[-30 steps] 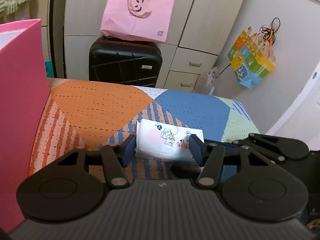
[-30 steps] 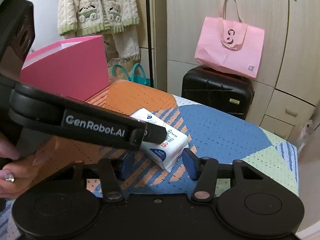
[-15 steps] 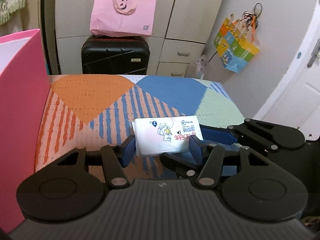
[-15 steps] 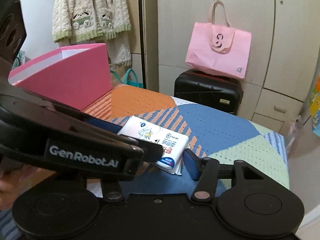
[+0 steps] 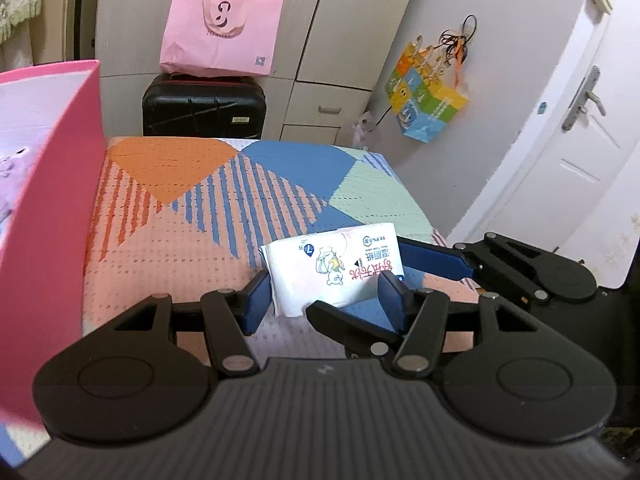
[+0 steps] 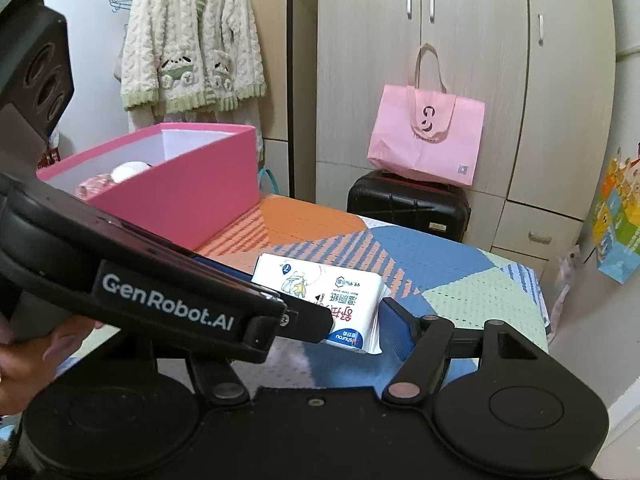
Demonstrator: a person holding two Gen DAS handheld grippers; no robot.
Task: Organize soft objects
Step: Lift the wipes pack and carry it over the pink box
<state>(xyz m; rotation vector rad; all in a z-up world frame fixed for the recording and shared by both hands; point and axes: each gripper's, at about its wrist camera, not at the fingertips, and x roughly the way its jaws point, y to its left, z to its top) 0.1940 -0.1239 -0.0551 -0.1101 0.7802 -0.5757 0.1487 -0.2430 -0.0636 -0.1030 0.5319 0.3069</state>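
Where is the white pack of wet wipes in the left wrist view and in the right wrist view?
Left wrist view: the white pack of wet wipes is low, just right of centre, between the left gripper jaws.
Right wrist view: the pack is centre, partly behind the left gripper's arm.
Shared landmark: the pink tote bag on the black suitcase.

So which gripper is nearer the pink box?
Left. The left gripper, clamped on the wet wipes pack, sits right beside the pink box; the right gripper, jaws opening around the same pack, is on the left one's far side.
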